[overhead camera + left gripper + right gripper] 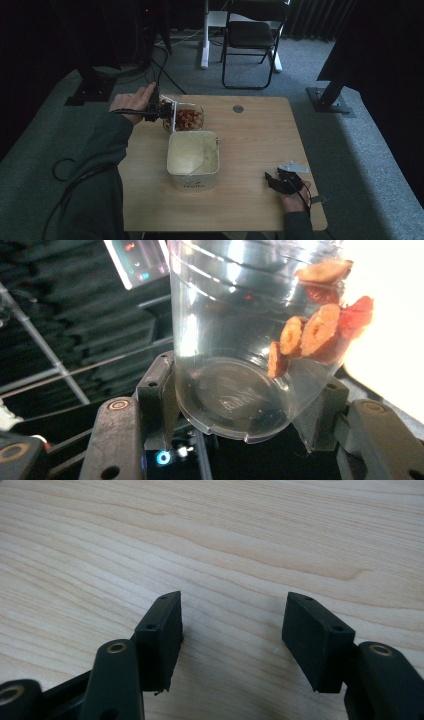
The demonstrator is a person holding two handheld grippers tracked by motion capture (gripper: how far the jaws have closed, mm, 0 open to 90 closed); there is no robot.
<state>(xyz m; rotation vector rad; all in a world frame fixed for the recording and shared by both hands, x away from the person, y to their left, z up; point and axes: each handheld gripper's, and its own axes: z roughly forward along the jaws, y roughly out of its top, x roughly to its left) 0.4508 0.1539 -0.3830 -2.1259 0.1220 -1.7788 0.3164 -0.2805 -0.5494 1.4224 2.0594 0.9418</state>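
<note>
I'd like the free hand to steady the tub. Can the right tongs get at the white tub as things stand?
Probably yes: the right tongs rest open on bare table, beside the white tub, with nothing between them.

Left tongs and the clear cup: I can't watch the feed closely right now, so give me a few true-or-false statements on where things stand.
1. The left tongs are shut on the clear cup. True.
2. The cup stands upright on the table. False: it is tipped on its side above the white container, its mouth toward it.
3. Dried fruit slices lie inside the cup. True.
4. The right tongs hold a lid. False: their jaws stand open over bare table, holding nothing.
5. The white container sits at the table's far right corner. False: it is near the middle.
</note>
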